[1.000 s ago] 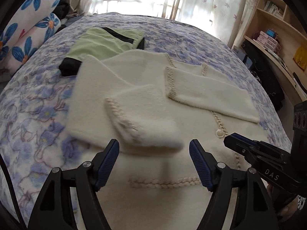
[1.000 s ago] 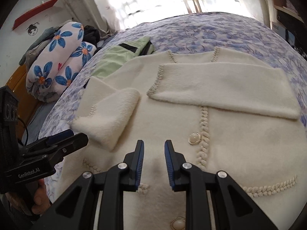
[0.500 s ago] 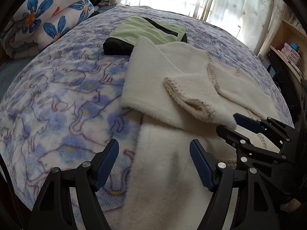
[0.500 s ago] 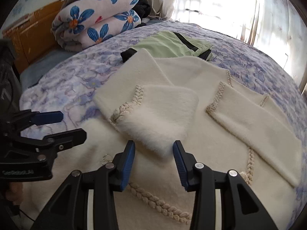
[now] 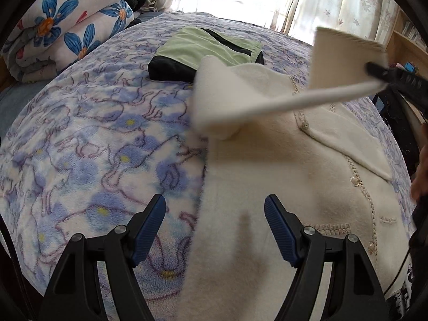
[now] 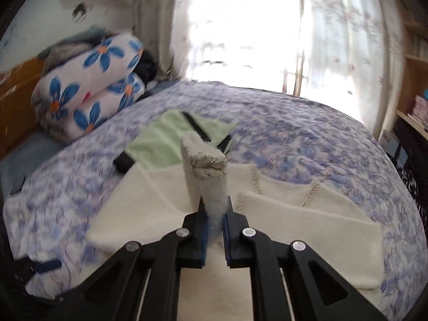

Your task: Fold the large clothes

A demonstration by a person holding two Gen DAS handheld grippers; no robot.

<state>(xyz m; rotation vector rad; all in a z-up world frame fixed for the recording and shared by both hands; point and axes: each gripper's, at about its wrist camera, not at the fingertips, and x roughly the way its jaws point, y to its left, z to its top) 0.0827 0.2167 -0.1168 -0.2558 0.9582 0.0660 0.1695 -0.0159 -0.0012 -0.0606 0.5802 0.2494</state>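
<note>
A cream fleece cardigan (image 5: 289, 176) with braided trim and pearl buttons lies on the bed. Its left sleeve cuff (image 6: 204, 176) is pinched between the pads of my right gripper (image 6: 215, 230), whose jaws are closing on it. In the left wrist view that sleeve (image 5: 294, 99) is stretched up off the cardigan toward the right gripper (image 5: 374, 71) at the upper right. My left gripper (image 5: 215, 230) hovers open over the cardigan's left edge, nothing between its fingers. The other sleeve (image 6: 307, 227) lies folded across the cardigan's front.
A folded green and black garment (image 5: 206, 50) lies just beyond the cardigan. Rolled floral quilts (image 6: 91, 93) are stacked at the far left by the wooden headboard. The blue-flowered blanket (image 5: 93, 144) covers the bed. Shelves (image 6: 412, 85) stand at the right, curtains behind.
My right gripper has closed on the left sleeve's cuff and lifted it up off the cardigan. The left gripper moved over to the cardigan's left edge early on, then held still, open.
</note>
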